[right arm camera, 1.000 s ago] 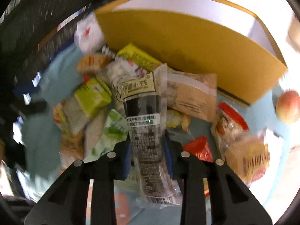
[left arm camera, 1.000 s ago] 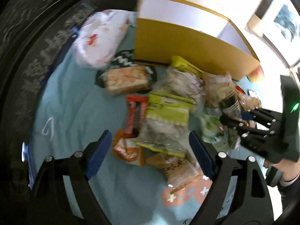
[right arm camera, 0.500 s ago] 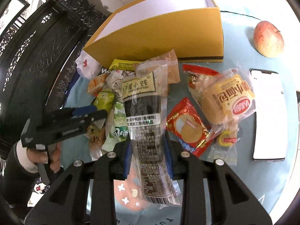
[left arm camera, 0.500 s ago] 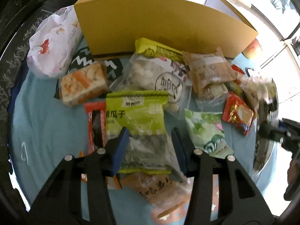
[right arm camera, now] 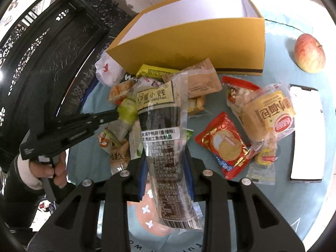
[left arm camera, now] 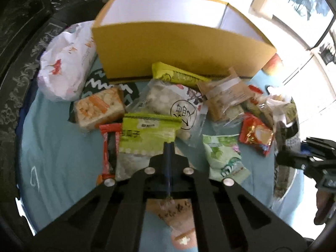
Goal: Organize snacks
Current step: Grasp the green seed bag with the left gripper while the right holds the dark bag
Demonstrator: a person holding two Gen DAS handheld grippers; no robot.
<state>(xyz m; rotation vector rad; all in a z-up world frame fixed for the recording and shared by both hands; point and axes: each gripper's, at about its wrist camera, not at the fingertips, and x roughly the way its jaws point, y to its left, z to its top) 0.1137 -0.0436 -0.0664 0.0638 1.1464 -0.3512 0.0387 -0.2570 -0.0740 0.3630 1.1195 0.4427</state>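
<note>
Snack packets lie heaped on a teal cloth (left arm camera: 54, 147) before an open yellow cardboard box (left arm camera: 178, 48), also (right arm camera: 199, 46). My left gripper (left arm camera: 169, 147) points steeply down with its jaws together, pinching the crumpled right edge of a lime-green seed packet (left arm camera: 145, 134). From the right wrist view, the left gripper (right arm camera: 116, 114) meets that green packet (right arm camera: 128, 111). My right gripper (right arm camera: 166, 157) is shut on a long clear packet with a black label (right arm camera: 161, 126), held above the heap. At the right edge of the left wrist view, the right gripper (left arm camera: 294, 157) carries this packet (left arm camera: 283, 113).
A white plastic bag (left arm camera: 65, 63) lies left of the box. An apple (right arm camera: 309, 53) and a phone (right arm camera: 305, 134) lie at the right. A bun packet (right arm camera: 271, 113) and a red biscuit packet (right arm camera: 224, 145) lie before the box. Dark carved furniture (right arm camera: 52, 52) borders the left.
The left jaws went from wide open to closed on the green packet, whose edge is now crumpled. The right gripper pulled back from the box with the dark packet still held.
</note>
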